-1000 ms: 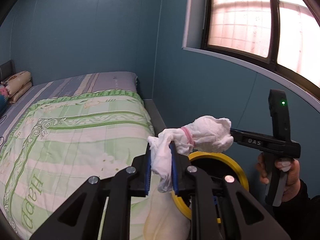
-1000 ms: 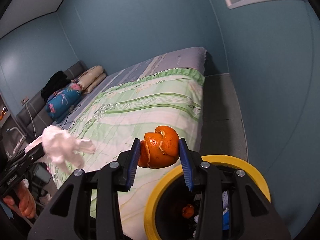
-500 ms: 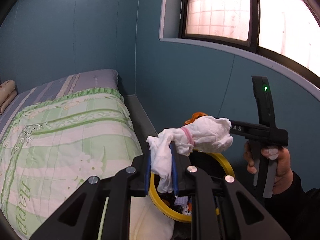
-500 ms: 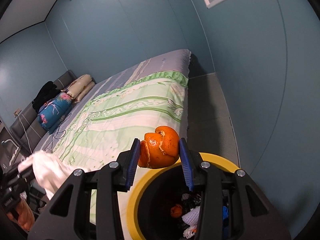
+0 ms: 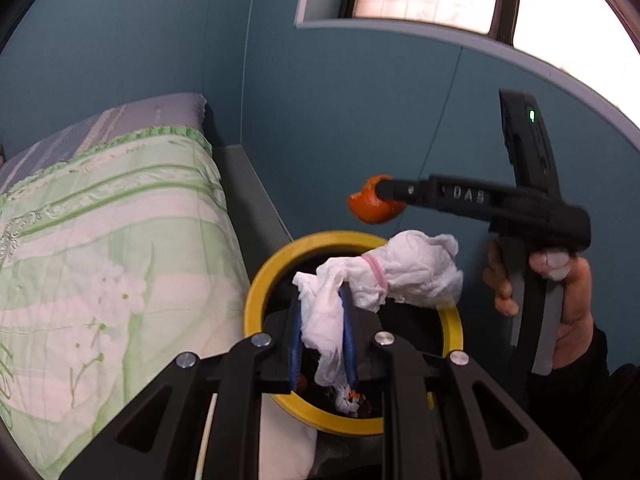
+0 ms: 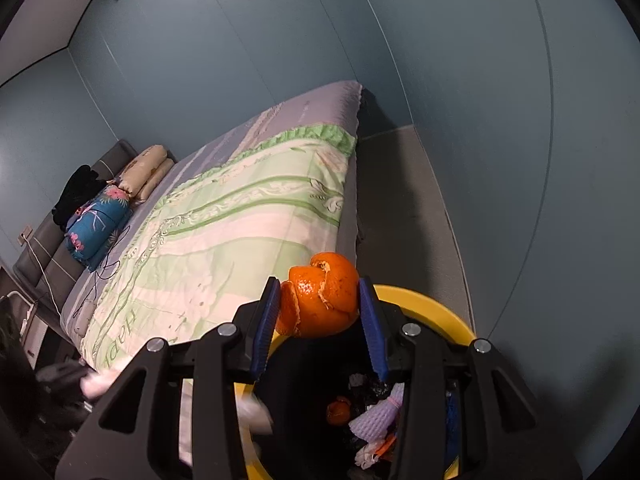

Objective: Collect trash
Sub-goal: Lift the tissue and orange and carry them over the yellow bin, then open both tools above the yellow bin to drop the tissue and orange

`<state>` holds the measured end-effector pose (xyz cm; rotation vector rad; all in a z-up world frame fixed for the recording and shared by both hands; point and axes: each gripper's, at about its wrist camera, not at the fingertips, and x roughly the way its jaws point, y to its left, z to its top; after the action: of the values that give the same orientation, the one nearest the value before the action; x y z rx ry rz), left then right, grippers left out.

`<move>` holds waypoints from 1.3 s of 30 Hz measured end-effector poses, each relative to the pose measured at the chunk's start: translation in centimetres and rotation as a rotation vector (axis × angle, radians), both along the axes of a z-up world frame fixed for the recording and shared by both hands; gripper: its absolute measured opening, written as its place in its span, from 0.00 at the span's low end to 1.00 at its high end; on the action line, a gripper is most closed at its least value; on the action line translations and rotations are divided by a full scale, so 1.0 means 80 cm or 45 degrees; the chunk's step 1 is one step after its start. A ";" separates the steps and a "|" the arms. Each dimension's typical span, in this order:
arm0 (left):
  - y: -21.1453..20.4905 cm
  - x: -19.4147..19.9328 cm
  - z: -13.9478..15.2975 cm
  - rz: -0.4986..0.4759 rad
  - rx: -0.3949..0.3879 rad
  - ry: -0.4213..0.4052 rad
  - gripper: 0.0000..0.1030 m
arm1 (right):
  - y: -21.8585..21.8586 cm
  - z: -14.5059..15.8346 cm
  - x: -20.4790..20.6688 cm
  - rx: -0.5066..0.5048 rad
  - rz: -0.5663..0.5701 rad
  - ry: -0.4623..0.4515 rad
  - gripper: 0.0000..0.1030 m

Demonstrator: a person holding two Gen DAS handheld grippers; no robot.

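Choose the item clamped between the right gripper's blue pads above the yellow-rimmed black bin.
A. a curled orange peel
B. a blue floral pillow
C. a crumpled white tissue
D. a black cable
A: the right gripper pinches the curled orange peel over the yellow-rimmed black bin.

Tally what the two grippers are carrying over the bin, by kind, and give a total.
Crumpled white tissue with a pink band, in the left gripper: 1
Orange peel, in the right gripper: 1
Total: 2, both above the yellow-rimmed trash bin
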<state>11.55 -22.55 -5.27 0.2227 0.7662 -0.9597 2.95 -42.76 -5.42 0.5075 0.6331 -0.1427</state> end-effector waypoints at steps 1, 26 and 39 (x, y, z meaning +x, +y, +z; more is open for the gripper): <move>-0.004 0.000 -0.007 -0.005 0.013 0.015 0.15 | 0.000 -0.003 0.002 0.002 0.000 0.011 0.37; -0.065 0.009 -0.112 -0.088 0.136 0.247 0.15 | -0.008 -0.071 0.019 0.068 0.000 0.200 0.37; -0.047 0.006 -0.099 -0.086 0.090 0.252 0.32 | -0.025 -0.068 0.010 0.101 -0.065 0.179 0.52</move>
<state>12.00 -26.33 -13.22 0.2181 0.9803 -1.0300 3.75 -44.74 -10.89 0.5941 0.7657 -0.2030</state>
